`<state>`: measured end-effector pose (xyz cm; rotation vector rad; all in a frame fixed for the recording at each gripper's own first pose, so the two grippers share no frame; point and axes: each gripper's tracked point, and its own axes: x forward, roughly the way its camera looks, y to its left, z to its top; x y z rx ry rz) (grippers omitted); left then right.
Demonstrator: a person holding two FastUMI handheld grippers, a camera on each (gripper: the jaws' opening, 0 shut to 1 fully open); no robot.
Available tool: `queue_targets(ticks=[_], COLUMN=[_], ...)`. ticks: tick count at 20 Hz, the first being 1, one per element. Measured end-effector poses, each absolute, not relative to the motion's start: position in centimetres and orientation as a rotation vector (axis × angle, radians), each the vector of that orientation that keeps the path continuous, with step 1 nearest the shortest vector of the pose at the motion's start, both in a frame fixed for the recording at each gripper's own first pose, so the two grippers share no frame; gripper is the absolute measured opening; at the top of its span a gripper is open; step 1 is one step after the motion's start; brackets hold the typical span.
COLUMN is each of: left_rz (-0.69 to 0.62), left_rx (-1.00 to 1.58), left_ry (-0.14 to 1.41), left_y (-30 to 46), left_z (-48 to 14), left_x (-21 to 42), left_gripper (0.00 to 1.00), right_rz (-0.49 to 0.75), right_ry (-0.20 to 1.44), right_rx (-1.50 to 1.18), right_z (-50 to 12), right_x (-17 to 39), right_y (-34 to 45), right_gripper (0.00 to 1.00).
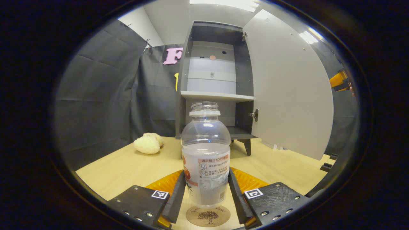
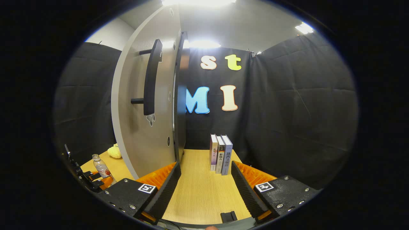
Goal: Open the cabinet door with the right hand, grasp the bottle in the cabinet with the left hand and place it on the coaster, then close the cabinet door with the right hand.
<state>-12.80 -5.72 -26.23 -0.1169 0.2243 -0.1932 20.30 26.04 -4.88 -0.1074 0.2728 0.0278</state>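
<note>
- The bottle (image 1: 206,159) stands upright on the round coaster (image 1: 208,216), right between the fingers of the left gripper (image 1: 206,191); its long axis runs straight up, its mouth uncapped.
- That gripper's fingers lie close along both sides of the bottle; whether they press it or have just let go I cannot tell.
- The bottle is clear plastic, rounded at the shoulder, with a printed label round its body. The coaster looks like cork with a small tree printed on it.
- The cabinet (image 1: 213,76) behind stands with its door (image 1: 289,86) swung wide to the right; its shelves look bare.
- The right gripper (image 2: 206,188) hangs wide apart, nothing between its fingers, looking along the outer face of the door (image 2: 140,127), whose long bar handle (image 2: 150,80) runs upright, up and to the left of the fingers. Being the nearer one, it is placed to close the door.
- The table (image 2: 199,188) is pale wood grain; three books (image 2: 221,153) stand upright beyond, and a lumpy yellowish soft thing (image 1: 148,143) lies left of the cabinet.
</note>
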Motion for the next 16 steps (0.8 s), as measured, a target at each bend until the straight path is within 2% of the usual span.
queue_targets(ticks=[12,13,14,16], left_rz=[-0.162,-0.162,-0.161,-0.155], left_rx=[-0.079,-0.074,-0.070,-0.072], left_ry=[0.262,0.259,0.266,0.287], left_y=[-5.9,-5.9,-6.1,-6.1], left_z=[-30.4,-30.3,-30.4,-30.6], left_x=[-15.4,-15.6,-15.9,-15.9], left_gripper=[0.70,0.75,0.71,0.72], right_rz=[0.051,0.049,0.047,0.046], right_ry=[0.313,0.315,0.318,0.317], right_rx=[-0.114,-0.114,-0.114,-0.105], right_z=[-6.5,-6.6,-6.7,-6.6], right_x=[20.3,20.2,20.3,20.3], right_y=[26.8,26.7,26.7,26.6], right_gripper=[0.98,0.98,0.98,0.98])
